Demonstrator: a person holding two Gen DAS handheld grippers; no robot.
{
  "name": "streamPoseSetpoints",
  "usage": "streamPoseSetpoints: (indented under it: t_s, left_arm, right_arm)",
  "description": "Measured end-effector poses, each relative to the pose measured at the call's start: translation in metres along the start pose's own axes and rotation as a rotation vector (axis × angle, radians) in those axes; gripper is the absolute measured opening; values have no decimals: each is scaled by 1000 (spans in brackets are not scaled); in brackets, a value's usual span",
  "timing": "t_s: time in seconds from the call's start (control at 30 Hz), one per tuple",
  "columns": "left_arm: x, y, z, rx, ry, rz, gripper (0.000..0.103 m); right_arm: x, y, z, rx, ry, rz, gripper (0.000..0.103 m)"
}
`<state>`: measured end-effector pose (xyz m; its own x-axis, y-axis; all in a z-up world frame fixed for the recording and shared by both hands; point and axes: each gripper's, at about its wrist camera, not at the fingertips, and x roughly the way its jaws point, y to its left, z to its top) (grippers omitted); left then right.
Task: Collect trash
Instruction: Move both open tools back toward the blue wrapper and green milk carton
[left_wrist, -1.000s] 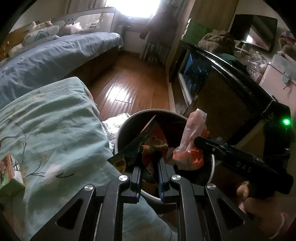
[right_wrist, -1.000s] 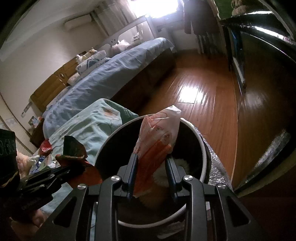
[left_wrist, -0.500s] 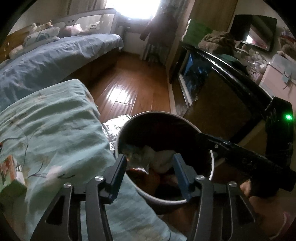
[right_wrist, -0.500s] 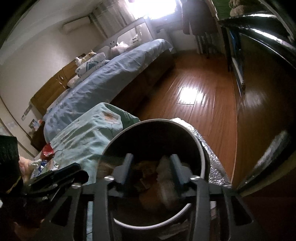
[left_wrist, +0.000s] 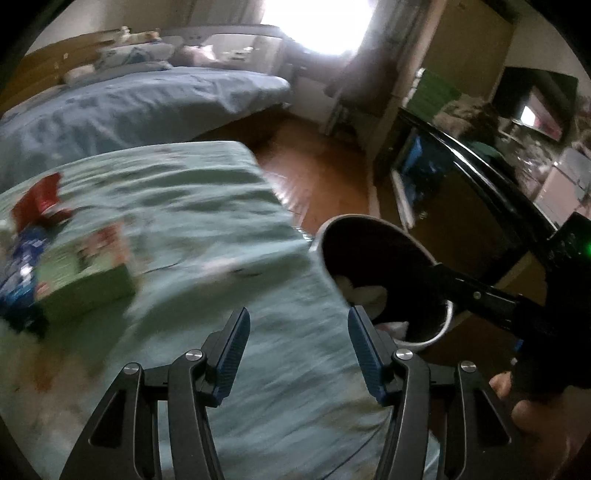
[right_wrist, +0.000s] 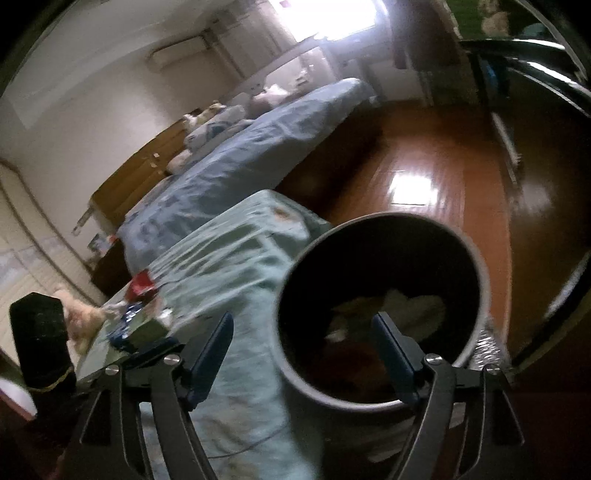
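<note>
A round grey trash bin (right_wrist: 476, 266) stands beside a table with a teal cloth (left_wrist: 207, 221); crumpled wrappers (right_wrist: 406, 306) lie inside it. The bin also shows in the left wrist view (left_wrist: 369, 221). My left gripper (left_wrist: 295, 347) is open and empty over the cloth, left of the bin. My right gripper (right_wrist: 303, 354) is open and empty above the bin's near rim; it also shows in the left wrist view (left_wrist: 476, 291). On the cloth lie a red wrapper (left_wrist: 38, 199), a green box (left_wrist: 81, 273) and a blue packet (left_wrist: 18, 266).
A bed with a blue cover (left_wrist: 129, 107) stands behind the table. Wooden floor (right_wrist: 436, 177) runs past the bin. A dark glass cabinet (left_wrist: 461, 184) stands to the right. Silver foil (right_wrist: 487, 347) lies at the bin's base.
Both grippers opened and dropped their wrappers into the bin. The left gripper has since swung left over the cloth; the right has shifted slightly left.
</note>
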<state>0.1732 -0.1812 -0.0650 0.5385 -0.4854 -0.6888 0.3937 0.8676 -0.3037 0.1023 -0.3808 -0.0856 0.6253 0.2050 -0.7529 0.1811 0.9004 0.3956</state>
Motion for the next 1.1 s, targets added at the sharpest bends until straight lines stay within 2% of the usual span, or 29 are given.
streamPoseSetpoints:
  t_s: [0.23, 0.63, 0.93, 1.1]
  left_arm:
    - [-41, 40, -19, -75, -32, 58, 55]
    - [-88, 105, -37, -223, -76, 150, 55]
    - [-105, 140, -30, -309, -109, 167, 55]
    - [-97, 147, -22, -298, -122, 181, 54]
  right_arm:
    - [18, 37, -15, -50, 41, 64, 79]
    - [40, 81, -31, -118, 96, 116, 79]
    - [54, 97, -36, -135, 118, 131, 79]
    - [59, 100, -35, -128, 121, 134, 79]
